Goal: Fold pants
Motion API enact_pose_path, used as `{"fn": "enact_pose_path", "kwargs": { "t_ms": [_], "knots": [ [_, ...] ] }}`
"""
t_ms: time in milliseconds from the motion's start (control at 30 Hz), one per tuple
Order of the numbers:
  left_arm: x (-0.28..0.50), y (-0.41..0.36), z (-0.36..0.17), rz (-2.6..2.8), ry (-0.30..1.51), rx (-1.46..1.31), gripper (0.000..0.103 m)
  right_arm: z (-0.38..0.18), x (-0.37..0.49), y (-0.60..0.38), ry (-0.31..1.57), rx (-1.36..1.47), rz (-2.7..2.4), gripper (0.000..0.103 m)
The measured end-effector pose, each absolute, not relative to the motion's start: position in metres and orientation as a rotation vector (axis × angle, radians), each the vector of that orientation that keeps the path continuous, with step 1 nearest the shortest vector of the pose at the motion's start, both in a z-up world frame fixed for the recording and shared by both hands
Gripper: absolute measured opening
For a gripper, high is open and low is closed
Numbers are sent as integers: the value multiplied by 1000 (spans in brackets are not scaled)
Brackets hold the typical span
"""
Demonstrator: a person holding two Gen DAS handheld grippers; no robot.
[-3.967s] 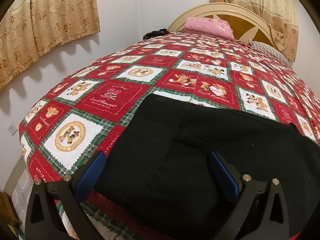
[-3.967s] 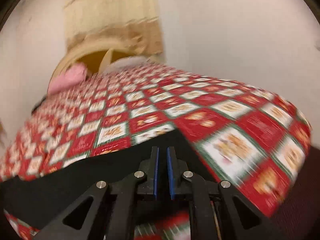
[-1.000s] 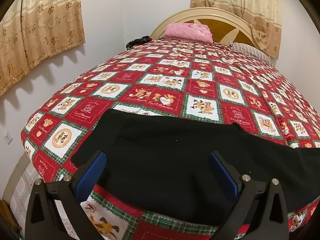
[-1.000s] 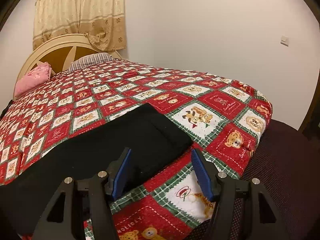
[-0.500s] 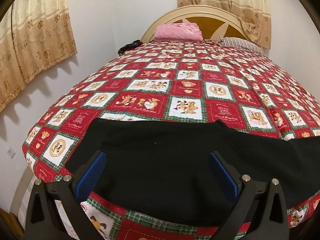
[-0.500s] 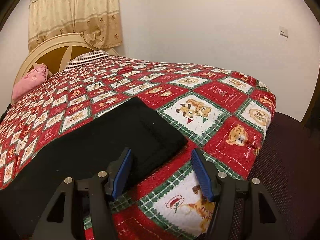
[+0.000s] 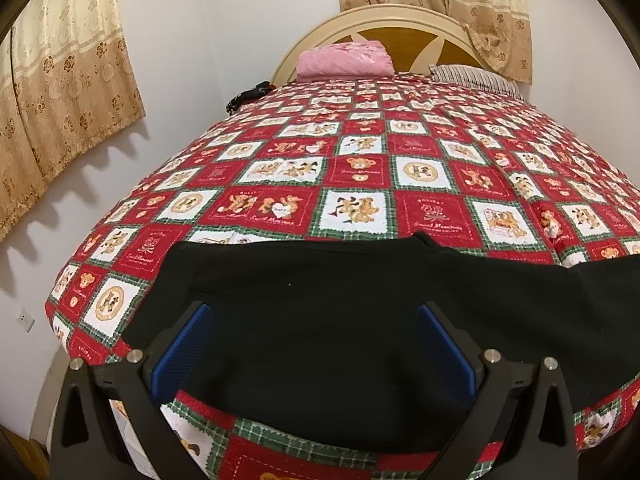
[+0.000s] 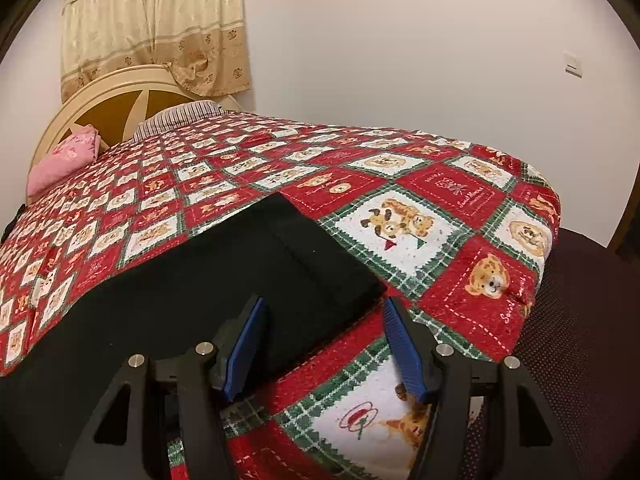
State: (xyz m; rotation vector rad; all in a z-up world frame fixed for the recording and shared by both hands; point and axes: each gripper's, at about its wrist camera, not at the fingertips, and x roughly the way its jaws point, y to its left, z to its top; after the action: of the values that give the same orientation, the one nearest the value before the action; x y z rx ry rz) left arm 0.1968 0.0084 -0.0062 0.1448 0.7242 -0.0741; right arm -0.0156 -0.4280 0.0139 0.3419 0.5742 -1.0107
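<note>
Black pants [image 7: 344,320] lie flat along the near edge of the bed, stretching across both views. In the left wrist view my left gripper [image 7: 314,342] hovers over their left end, jaws wide open, nothing between the blue pads. In the right wrist view the pants [image 8: 224,280] end in a squared hem at the right. My right gripper [image 8: 322,338] stands open above that hem's near corner, its pads apart from the cloth.
The bed carries a red, green and white teddy-bear quilt [image 7: 360,184]. A pink folded cloth [image 7: 344,58] and a striped pillow [image 7: 476,76] lie by the headboard [image 7: 400,28]. A dark object [image 7: 248,94] sits at the far left edge. A dark red chair seat [image 8: 580,320] stands at right.
The left wrist view has shifted sideways along the bed, so the pants' left end sits more to the right in frame. The right view has crept slightly closer to the hem. Both grippers stay open.
</note>
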Motion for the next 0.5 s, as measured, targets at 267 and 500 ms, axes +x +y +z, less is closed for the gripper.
{"fn": "enact_pose_path", "kwargs": {
  "t_ms": [267,500],
  "knots": [
    [198,7,-7,-76,728,149,103,16,-17,-431,553,357,-996,64],
    [197,-3,-5,-97,725,157,103,13,-23,-444,455,450,-944,76]
  ]
}}
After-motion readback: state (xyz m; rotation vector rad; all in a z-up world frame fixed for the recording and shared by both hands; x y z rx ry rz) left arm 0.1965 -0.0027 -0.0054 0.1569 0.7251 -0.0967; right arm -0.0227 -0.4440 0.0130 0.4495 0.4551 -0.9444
